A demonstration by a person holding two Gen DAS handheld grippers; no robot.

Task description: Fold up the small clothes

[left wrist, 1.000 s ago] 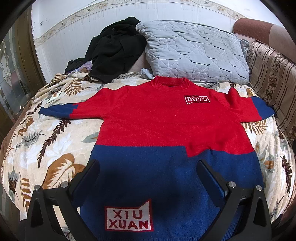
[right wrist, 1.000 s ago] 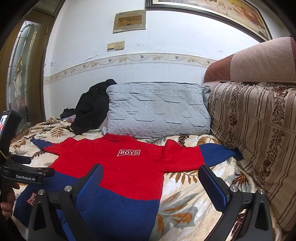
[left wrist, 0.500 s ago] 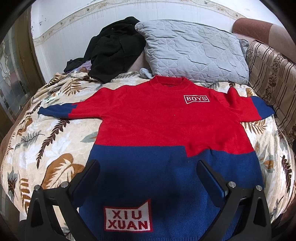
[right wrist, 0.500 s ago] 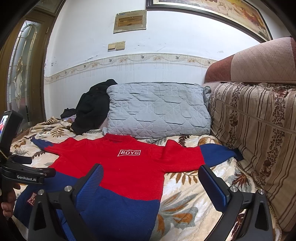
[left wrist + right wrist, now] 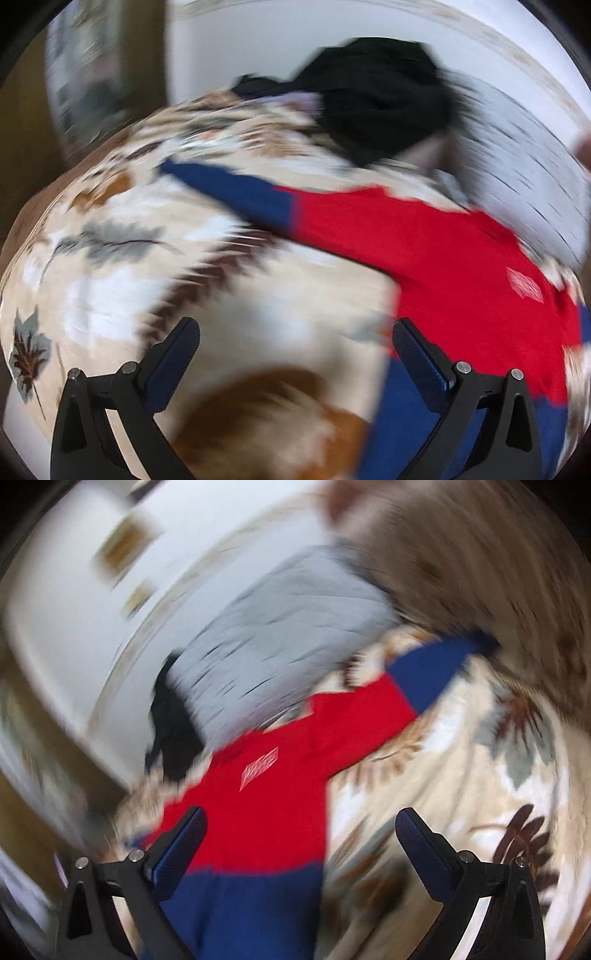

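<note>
Lying flat on the leaf-print bedspread, the red and blue sweater has both sleeves spread out. Both views are badly blurred. The left claw hangs with its jaws wide apart over the bedspread, empty; the right claw gapes empty over the sweater's side edge.

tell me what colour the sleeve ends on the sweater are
Navy blue sleeve ends on a red sweater; clearest in the right wrist view.

Leaf-print bed cover under a spread red-and-blue sweater, grey pillow and black clothes.
</note>
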